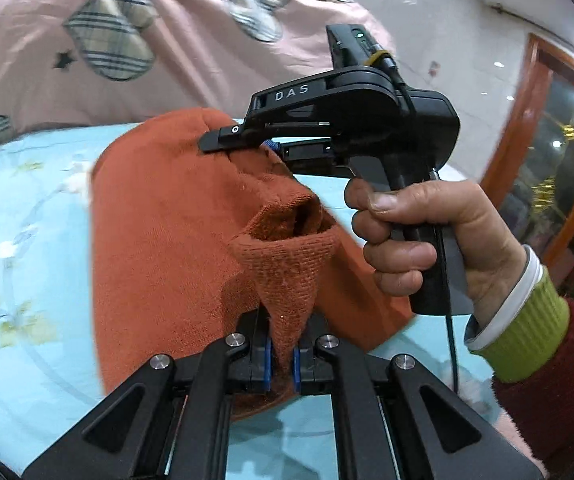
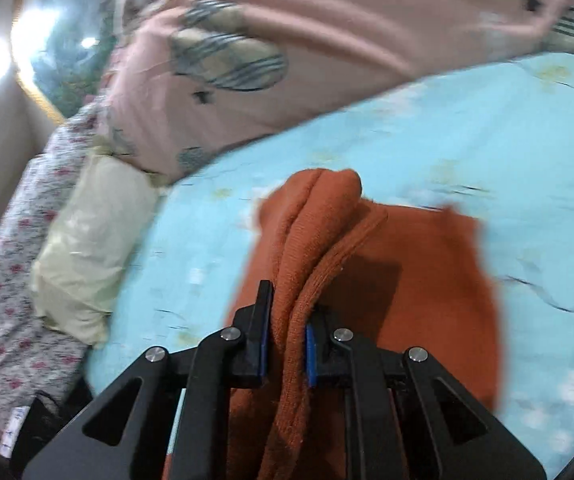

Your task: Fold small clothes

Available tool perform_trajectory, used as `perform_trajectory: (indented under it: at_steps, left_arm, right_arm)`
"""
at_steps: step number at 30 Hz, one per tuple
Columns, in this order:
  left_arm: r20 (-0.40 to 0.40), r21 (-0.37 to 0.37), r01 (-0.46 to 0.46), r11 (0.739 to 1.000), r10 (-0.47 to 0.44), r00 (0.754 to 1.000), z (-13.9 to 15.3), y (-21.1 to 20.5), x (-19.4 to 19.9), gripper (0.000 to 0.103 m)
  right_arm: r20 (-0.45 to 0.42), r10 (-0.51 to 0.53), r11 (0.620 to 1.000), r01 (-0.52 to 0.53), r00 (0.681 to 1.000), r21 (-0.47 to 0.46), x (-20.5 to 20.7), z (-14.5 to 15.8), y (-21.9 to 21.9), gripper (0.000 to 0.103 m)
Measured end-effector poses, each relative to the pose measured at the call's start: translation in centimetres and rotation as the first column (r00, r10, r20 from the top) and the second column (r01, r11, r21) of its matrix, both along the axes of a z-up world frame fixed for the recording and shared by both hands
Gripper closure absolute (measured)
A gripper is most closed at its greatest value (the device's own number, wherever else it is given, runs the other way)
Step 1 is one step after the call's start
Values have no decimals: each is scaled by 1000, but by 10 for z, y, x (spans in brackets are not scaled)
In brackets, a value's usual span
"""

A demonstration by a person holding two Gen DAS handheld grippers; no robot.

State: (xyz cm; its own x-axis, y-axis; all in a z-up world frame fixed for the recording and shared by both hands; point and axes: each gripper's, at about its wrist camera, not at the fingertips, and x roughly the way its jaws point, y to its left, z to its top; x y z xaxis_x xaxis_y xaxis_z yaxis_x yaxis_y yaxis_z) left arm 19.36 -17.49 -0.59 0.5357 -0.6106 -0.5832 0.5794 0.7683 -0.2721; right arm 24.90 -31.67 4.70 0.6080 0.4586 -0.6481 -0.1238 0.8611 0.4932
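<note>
A small orange knitted garment [image 1: 167,240] is lifted above the light blue bedsheet [image 1: 15,248]. My left gripper [image 1: 281,364] is shut on a pinched corner of it, the fabric rising between the blue pads. Farther back my right gripper [image 1: 243,142], held by a hand [image 1: 427,236], clamps the garment's upper edge. In the right wrist view the right gripper [image 2: 287,348] is shut on a thick bunched fold of the orange garment [image 2: 415,280], which hangs down over the sheet.
A pink quilt with plaid heart patches [image 1: 127,40] is heaped at the back of the bed. A pale yellow pillow [image 2: 87,248] and a floral cover [image 2: 11,280] lie at the bed's left side. A wooden door frame [image 1: 527,128] stands to the right.
</note>
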Motion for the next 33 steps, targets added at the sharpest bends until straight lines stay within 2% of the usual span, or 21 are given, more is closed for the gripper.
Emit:
perform_trajectory:
  at_steps: [5,7,10,14,16,19,20,21,22,24,26,30,33]
  left_arm:
    - [-69,-8,80,997,-80,994,-19,-52,7,97]
    - [-94,-1,90,996,-90,992,-26,-63,9,97]
    - [-85,1,96,995,-95,992,-22,-71,10,97]
    - [-84,8,103,995,-102,991,-22,-79,13,97]
    - [-108,19,105,994,-102,989,-33,-80,14,96]
    - [-142,36,118,992,-112,984,-45,-86,18,92]
    - [-151,32,123,992,-117,982,-46,-85,17,89]
    - [-153,24,127,992,-121,981,-46,-83,16,80]
    - [-158,15,133,991,-129,979,-45,-80,15,74]
    - [-174,1,145,989,-143,974,-42,-71,12,58]
    - [-174,-11,135,991,-135,976,-38,-55,4,52]
    - [-186,-36,79,996,-84,979,-31,-19,-7,37]
    - [-189,-39,-5,999,-2,982,-27,15,-3,24]
  right_arm:
    - [-97,-96,995,96,991,-3,-10,-36,-49,88]
    - [-79,-91,996,91,993,-7,-13,-33,-52,88]
    - [-32,-77,997,76,997,-26,-13,-20,-50,88]
    - [-76,-90,992,83,993,-93,-5,-37,-55,88]
    - [-93,-99,991,89,991,-102,-5,-46,-58,86]
    - [-87,-136,988,128,987,-87,-17,-43,-65,72]
    - [-78,-154,984,146,985,-98,-22,-39,-67,70]
    - [-69,-168,981,159,983,-113,-29,-35,-68,67]
    - [-64,-177,978,168,982,-123,-36,-31,-67,62]
    - [-57,-182,977,173,982,-124,-48,-27,-68,35]
    - [-39,-172,979,166,984,-121,-62,-23,-66,27]
    - [-63,-139,985,132,988,-108,-78,-29,-59,26]
    - [-92,-130,986,119,987,-116,-83,-39,-56,26]
